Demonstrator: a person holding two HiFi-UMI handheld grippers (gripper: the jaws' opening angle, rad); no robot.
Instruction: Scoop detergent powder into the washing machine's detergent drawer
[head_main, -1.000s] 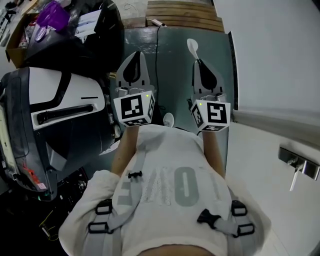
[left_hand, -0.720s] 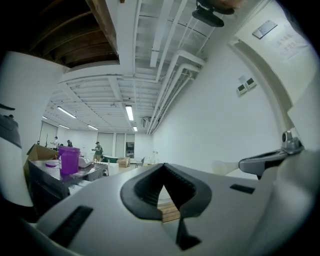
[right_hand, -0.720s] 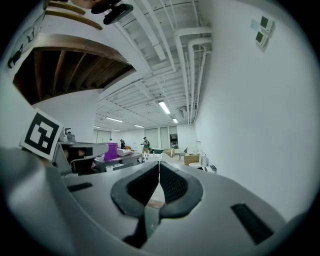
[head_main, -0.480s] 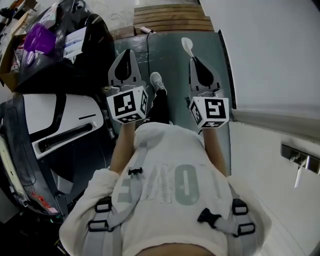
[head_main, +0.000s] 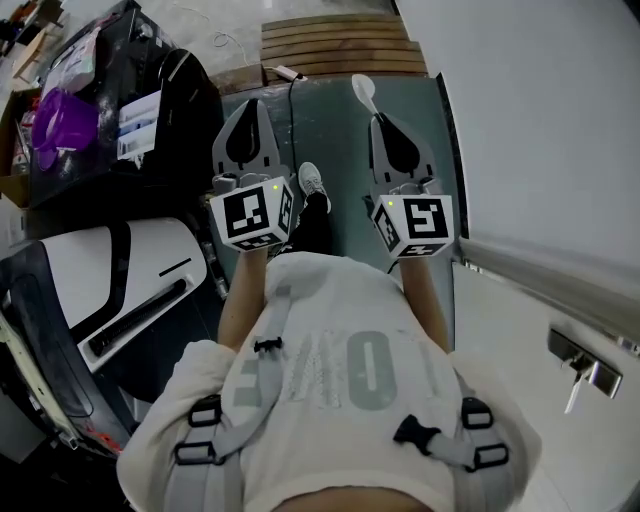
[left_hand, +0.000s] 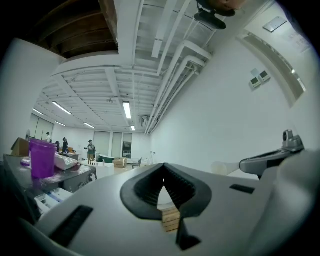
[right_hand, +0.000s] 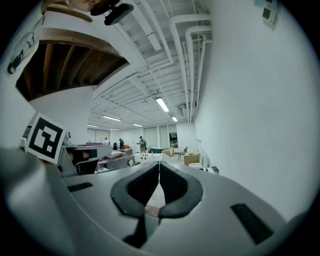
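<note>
**Spotter:** Where's the scoop, and what are your grippers doing?

**Me:** The white scoop (head_main: 364, 92) is in my right gripper (head_main: 379, 120). Its jaws are pressed together on the handle, and the bowl pokes out ahead over the grey floor (head_main: 340, 150). My left gripper (head_main: 251, 108) is closed too, jaws meeting at the tips with nothing between them. Through the gap I see only the wooden slats (head_main: 340, 45).

**Spotter:** How will the scoop handle?

**Me:** I'd judge it light, stiff plastic, thin and a little slippery. Pinched by the handle alone, it could swivel in the jaws. Once it's loaded I'd keep the bowl level and move slowly, since loose powder spills at the least tilt.

**Spotter:** And the powder and the drawer?

**Me:** No view shows either for certain. There's a white-and-black appliance (head_main: 110, 280) just beside me on my left, but I can't tell whether it's the washer.

**Spotter:** Anything in the way?

**Me:** My shoe (head_main: 312, 185) is on the floor between the two grippers, and a cable (head_main: 290, 72) lies near the slats. At far left there's a cluttered black bench (head_main: 190, 90) carrying a purple tub (head_main: 50, 125). On my right a white panel (head_main: 500, 330) with a metal handle (head_main: 590, 372) stands near, so I have little room to swing the scoop that way.
</note>
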